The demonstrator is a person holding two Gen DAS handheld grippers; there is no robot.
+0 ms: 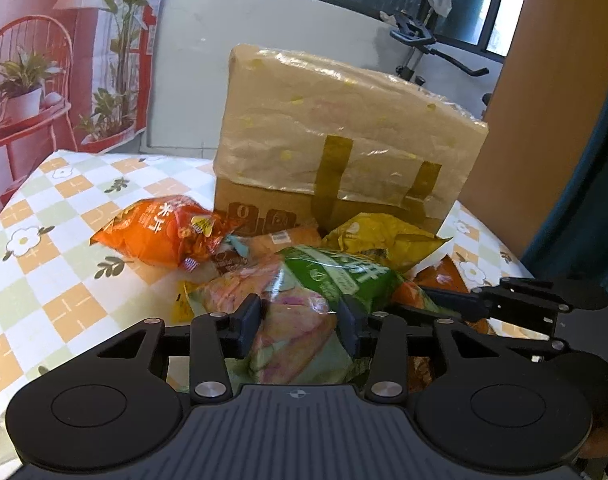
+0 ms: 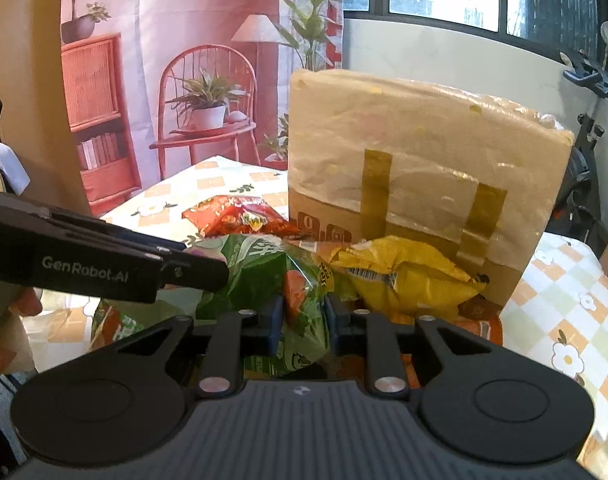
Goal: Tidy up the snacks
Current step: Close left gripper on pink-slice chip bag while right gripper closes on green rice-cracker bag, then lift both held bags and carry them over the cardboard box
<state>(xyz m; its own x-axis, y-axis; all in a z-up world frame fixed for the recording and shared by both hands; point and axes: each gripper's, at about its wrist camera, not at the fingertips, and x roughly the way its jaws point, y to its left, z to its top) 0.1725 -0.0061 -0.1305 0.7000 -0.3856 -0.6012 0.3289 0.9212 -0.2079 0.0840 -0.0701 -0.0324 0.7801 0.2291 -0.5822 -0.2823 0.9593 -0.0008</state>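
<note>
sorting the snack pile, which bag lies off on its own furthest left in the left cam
The orange snack bag, lying on the checked tablecloth left of the heap; the green and yellow bags sit piled together.

- left gripper (image 1: 300, 318): black linkage arms, silver round screws, dark blue pads, ribbed grey body
- right gripper (image 2: 304, 316): same build
- white "GenRobot.AI" lettering on the left gripper's side

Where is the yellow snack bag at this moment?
In both wrist views the yellow snack bag lies on the pile of snacks, right in front of the wrapped cardboard box and to the right of the green bag.
</note>
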